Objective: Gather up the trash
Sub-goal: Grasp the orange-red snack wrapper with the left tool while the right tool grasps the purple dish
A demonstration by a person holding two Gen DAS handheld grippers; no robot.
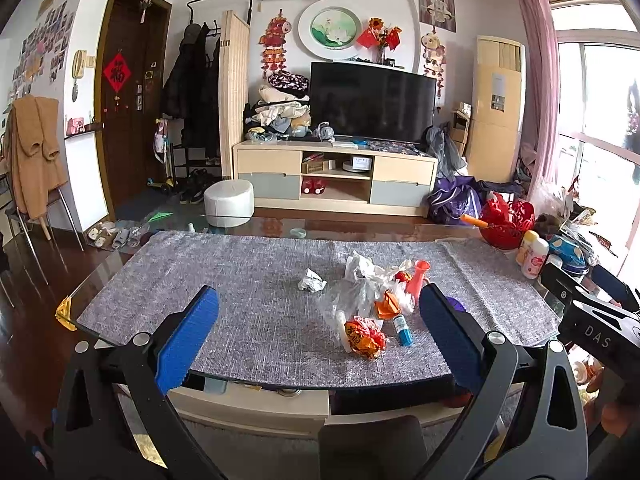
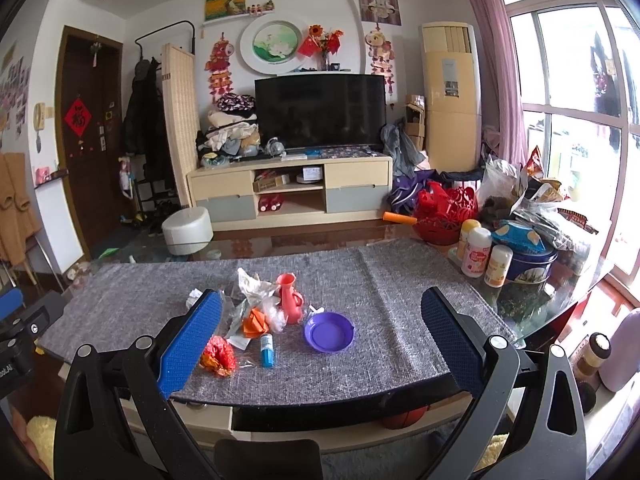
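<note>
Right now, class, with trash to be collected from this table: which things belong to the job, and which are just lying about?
For the job:
crumpled white paper
clear plastic bags
red-and-yellow wrapper
orange wrapper

Just lying about:
pink vase
purple dish
small blue bottle
white bottles
red basket

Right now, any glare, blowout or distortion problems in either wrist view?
Left wrist view: window blown out, door frame bowed by fisheye, mat evenly lit. Right wrist view: window overexposed, glass tabletop reflective, trash pile sharp.
</note>
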